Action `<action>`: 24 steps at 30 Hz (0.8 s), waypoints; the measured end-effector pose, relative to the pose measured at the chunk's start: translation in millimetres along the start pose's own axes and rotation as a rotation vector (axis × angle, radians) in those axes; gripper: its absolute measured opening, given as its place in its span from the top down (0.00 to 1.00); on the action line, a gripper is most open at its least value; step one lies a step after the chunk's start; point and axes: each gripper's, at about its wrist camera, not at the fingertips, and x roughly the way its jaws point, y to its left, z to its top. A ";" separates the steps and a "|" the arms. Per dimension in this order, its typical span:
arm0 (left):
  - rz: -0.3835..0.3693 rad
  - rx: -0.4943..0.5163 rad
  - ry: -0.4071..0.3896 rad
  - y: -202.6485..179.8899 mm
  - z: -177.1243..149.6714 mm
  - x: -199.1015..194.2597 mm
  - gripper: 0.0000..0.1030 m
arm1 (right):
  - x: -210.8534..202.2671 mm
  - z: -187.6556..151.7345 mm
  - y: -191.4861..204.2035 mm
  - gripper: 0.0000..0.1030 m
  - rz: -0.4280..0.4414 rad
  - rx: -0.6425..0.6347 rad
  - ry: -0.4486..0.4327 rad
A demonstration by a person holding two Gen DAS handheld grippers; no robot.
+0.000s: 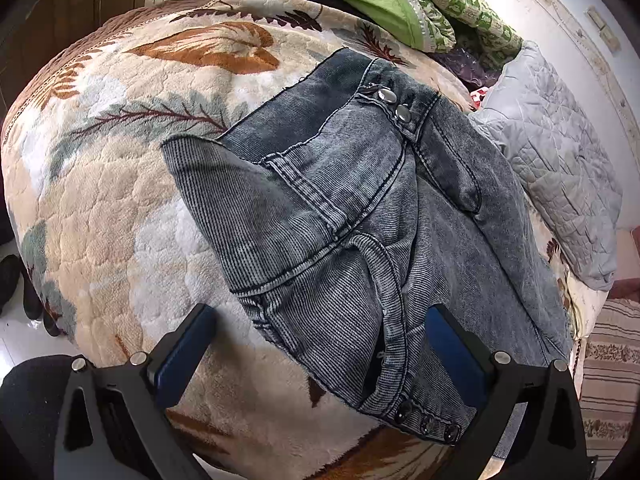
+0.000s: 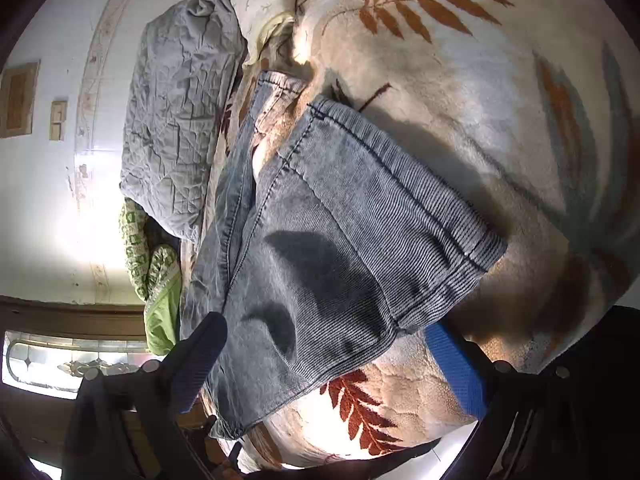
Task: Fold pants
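grey jeans (image 1: 360, 216) lie folded on the leaf-print blanket (image 1: 120, 200), left gripper (image 1: 320, 340) spread wide over the waistband, right gripper (image 2: 324, 356) likewise unclenched, perhaps brushing a leg hem.

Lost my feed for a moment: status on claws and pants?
Left claw open over waistband end. Right claw open over leg hems. Pants partly folded on leaf blanket. Grey quilt alongside, not blocking.
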 end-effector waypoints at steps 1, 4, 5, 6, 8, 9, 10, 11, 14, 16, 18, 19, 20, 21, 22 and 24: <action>0.009 0.007 0.001 -2.2 0.0 1.2 0.00 | -2.7 3.7 -0.7 0.02 0.005 0.015 -0.025; 0.017 0.031 -0.003 -4.2 -1.4 4.4 0.00 | -9.1 13.4 -2.5 0.06 -0.018 0.033 -0.079; 0.017 0.045 -0.010 -5.4 -2.5 5.3 0.00 | -10.6 15.2 -2.1 0.10 -0.033 0.027 -0.090; 0.022 0.057 -0.012 -6.7 -4.3 6.2 0.00 | -10.6 16.9 0.1 0.18 -0.055 0.006 -0.102; 0.024 0.076 0.018 -9.2 -2.2 6.6 0.00 | -11.4 20.0 2.8 0.38 -0.108 -0.038 -0.118; 0.006 0.060 0.027 -6.0 0.5 4.6 0.00 | -11.6 21.1 3.9 0.58 -0.131 -0.061 -0.120; -0.002 0.028 0.025 -2.7 1.5 0.5 0.06 | -10.5 22.9 4.8 0.67 -0.148 -0.081 -0.115; 0.016 0.005 0.011 0.6 4.2 -4.5 0.38 | -9.0 23.7 3.2 0.71 -0.162 -0.096 -0.106; -0.033 -0.028 0.047 8.8 15.6 -6.7 0.90 | -9.9 23.8 6.0 0.77 -0.200 -0.169 -0.108; -0.041 -0.022 0.056 9.8 18.1 -5.2 0.92 | -12.0 23.4 12.9 0.77 -0.215 -0.213 -0.119; -0.043 -0.011 0.028 7.6 17.9 -11.7 0.94 | -14.0 23.6 21.4 0.78 -0.227 -0.255 -0.137; -0.038 0.002 -0.004 5.1 16.7 -19.0 0.94 | -15.8 23.9 25.9 0.78 -0.231 -0.275 -0.146; -0.032 0.016 -0.045 1.2 15.2 -28.3 0.94 | -18.1 23.9 30.0 0.80 -0.235 -0.295 -0.153; -0.027 0.028 -0.088 -0.8 12.1 -39.4 0.94 | -21.3 24.3 34.4 0.82 -0.240 -0.316 -0.162; -0.027 0.033 -0.127 -2.6 9.6 -50.8 0.94 | -25.3 24.5 38.6 0.82 -0.245 -0.335 -0.174; -0.036 0.047 -0.192 -6.2 6.3 -70.6 0.94 | -34.7 25.5 45.6 0.83 -0.251 -0.367 -0.199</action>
